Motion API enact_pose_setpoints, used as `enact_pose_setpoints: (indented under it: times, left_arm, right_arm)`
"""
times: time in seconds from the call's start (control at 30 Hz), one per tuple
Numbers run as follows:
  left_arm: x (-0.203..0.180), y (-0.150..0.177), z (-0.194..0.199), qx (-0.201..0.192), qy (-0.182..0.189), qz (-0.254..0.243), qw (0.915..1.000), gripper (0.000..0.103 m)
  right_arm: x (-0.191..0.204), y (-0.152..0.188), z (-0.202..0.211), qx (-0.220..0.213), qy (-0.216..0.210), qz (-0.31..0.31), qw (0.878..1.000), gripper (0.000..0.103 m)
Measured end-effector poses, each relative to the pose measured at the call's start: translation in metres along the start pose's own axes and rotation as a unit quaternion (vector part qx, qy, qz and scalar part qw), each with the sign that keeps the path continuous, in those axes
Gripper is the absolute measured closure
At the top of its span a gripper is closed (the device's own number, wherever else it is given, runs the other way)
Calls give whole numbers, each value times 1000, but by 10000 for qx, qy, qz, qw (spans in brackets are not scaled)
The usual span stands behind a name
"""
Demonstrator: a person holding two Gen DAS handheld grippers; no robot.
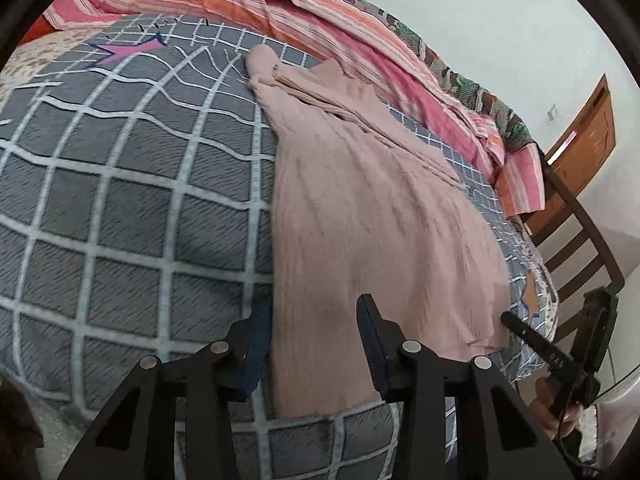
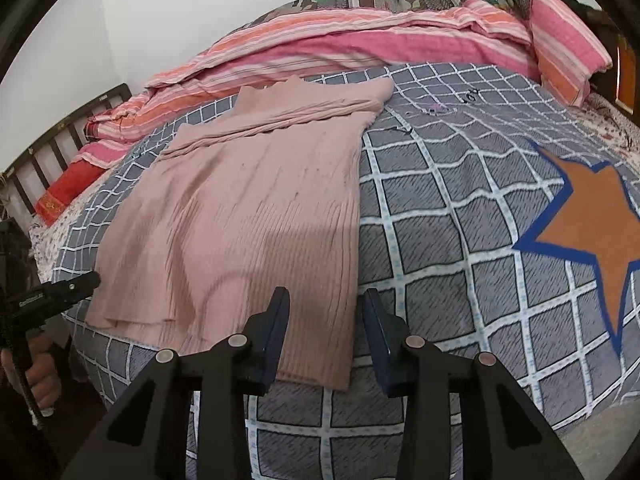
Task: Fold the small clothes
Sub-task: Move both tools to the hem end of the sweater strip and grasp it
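Note:
A pale pink ribbed garment (image 1: 360, 208) lies flat on a grey checked bedspread (image 1: 120, 208), sleeves folded across its far end. My left gripper (image 1: 314, 316) is open and empty, its fingers either side of the garment's near left hem corner. In the right wrist view the garment (image 2: 248, 216) lies ahead and left. My right gripper (image 2: 326, 316) is open and empty over the near right hem corner. The right gripper also shows in the left wrist view (image 1: 508, 320), and the left one in the right wrist view (image 2: 92, 280).
A pink and orange striped quilt (image 2: 360, 40) is bunched along the far side of the bed by the white wall. A wooden bed rail (image 1: 576, 240) and a wooden door (image 1: 588, 136) stand at the bed's end. An orange star (image 2: 592, 216) is printed on the bedspread.

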State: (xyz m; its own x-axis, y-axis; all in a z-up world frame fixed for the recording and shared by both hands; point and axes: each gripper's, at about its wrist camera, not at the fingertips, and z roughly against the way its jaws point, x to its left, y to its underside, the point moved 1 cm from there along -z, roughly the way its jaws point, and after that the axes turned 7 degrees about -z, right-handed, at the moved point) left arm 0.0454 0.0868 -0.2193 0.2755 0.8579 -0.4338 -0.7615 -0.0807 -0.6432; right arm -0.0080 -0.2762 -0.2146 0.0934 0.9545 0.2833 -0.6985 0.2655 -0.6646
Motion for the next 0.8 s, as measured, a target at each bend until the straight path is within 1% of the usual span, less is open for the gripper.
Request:
enact_pose_setpoints:
  times: [0.2, 0.33, 0.4, 0.5, 0.63, 0.67, 0.77, 0.8]
  left_arm:
    - [4, -12, -12, -83, 575, 468, 9972, 64]
    - [5, -6, -12, 4, 796, 570, 9952, 65]
    - [5, 1, -11, 86, 824, 570, 9949, 65]
    - [2, 11, -7, 87, 809, 469, 9956, 66]
    - [-7, 13, -6, 118, 652, 269, 9974, 67]
    - [-9, 13, -6, 135, 639, 227, 9976, 70]
    - [-13, 13, -5, 153, 606, 182, 9979, 73]
    - [-14, 13, -5, 145, 604, 176, 9979, 75]
  right_arm:
    - [-2, 4, -2, 46, -37, -66, 10000, 65]
    - [-4, 2, -2, 89, -146, -123, 9998, 65]
    - [-6, 2, -3, 125, -234, -169, 9995, 65]
    - [-8, 2, -5, 151, -307, -270, 9990, 65]
    - [-5, 0, -11, 256, -402, -327, 9983, 65]
    - [-3, -1, -12, 272, -427, -315, 9982, 65]
    - [0, 0, -16, 303, -507, -291, 9978, 65]
    - [0, -1, -18, 321, -526, -310, 9976, 65]
